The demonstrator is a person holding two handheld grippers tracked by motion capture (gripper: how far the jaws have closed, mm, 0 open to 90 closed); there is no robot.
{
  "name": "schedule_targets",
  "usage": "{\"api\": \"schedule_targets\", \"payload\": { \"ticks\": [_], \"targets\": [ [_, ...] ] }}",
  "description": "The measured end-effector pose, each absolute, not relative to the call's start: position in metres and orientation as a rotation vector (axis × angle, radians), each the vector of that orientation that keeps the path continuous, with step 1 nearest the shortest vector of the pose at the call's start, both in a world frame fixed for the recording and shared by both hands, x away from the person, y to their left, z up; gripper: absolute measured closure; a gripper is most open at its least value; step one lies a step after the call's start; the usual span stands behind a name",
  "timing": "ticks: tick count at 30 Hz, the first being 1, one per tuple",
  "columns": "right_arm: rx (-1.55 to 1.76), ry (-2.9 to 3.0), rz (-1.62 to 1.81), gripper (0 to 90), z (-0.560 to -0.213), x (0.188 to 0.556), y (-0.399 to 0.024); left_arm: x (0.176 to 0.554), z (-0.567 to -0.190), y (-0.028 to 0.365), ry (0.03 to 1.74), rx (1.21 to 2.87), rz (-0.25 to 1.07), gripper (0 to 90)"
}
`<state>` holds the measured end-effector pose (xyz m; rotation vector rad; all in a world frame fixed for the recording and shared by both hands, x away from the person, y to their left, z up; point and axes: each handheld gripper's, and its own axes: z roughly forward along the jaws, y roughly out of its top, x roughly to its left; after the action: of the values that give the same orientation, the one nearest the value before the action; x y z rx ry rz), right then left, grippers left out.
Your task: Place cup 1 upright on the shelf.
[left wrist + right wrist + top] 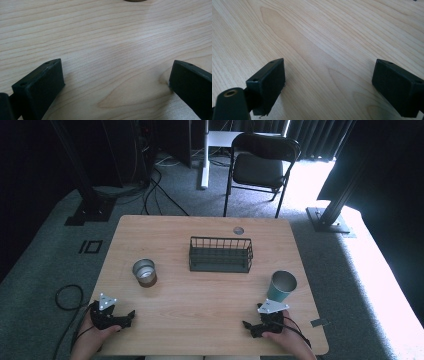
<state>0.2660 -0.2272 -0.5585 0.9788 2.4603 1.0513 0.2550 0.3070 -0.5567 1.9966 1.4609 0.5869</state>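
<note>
Your left gripper (131, 314) at 7 o'clock, jaws spread wide, grasping nothing; brown cup (144, 272) near, at 1 o'clock from it. Right gripper (246, 325) likewise released; teal cup (281, 286) just beyond, base hidden behind its grey plate.

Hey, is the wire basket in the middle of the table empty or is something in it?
Empty: through the wire basket's bars, the high view shows just its dark floor.

On the counter (200, 290), a wire basket (220, 254) sits mid-back; one cup (144, 272) lies left of it, another (281, 286) right, seemingly tilted.
</note>
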Motion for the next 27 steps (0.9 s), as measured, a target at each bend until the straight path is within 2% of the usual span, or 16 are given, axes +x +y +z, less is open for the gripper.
{"api": "schedule_targets", "payload": {
  "ticks": [27],
  "targets": [
    [0.982, 2.458, 1.05, 10.9, -0.5585, 0.2667, -0.2266, 0.2544, -0.5567, 0.3051, 1.44, 2.006, 0.579, 0.5]
  ]
}}
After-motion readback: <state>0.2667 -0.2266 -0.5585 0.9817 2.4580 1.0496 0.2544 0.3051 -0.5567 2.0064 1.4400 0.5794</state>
